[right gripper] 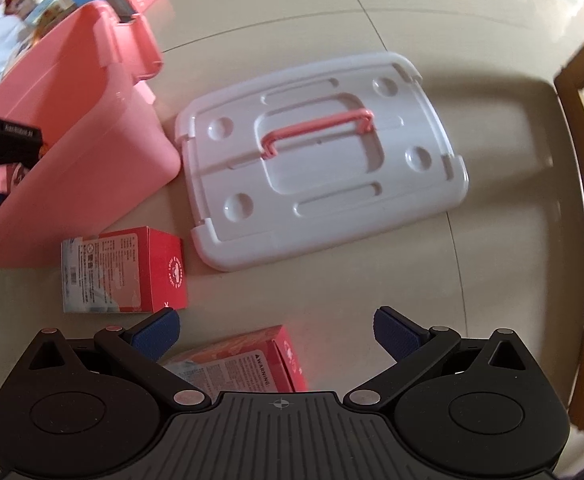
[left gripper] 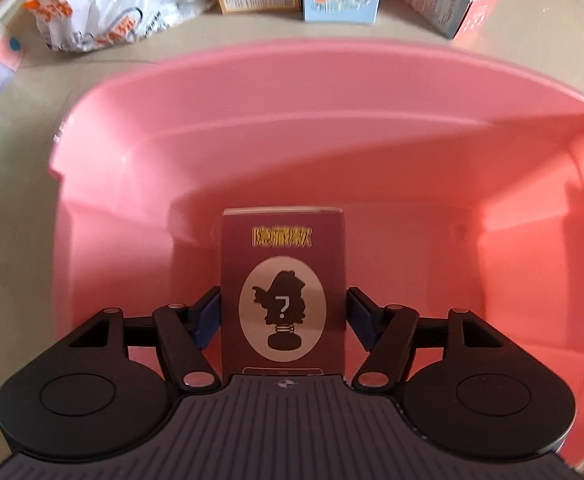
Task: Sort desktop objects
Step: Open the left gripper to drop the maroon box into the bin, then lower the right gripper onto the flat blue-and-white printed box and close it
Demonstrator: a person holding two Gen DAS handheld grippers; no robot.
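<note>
Down inside the pink bin, the maroon box stands between the left tool pads, long axis pointing away from it, pads parted just off its sides. Right tool gapes wide, holding nothing, above a red box on the surface.

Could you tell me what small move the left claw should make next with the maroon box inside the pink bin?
Probably lift the left claw straight up and out. The maroon box already sits down inside the pink bin, and the blue pads stand just off its sides, so it looks released.
</note>
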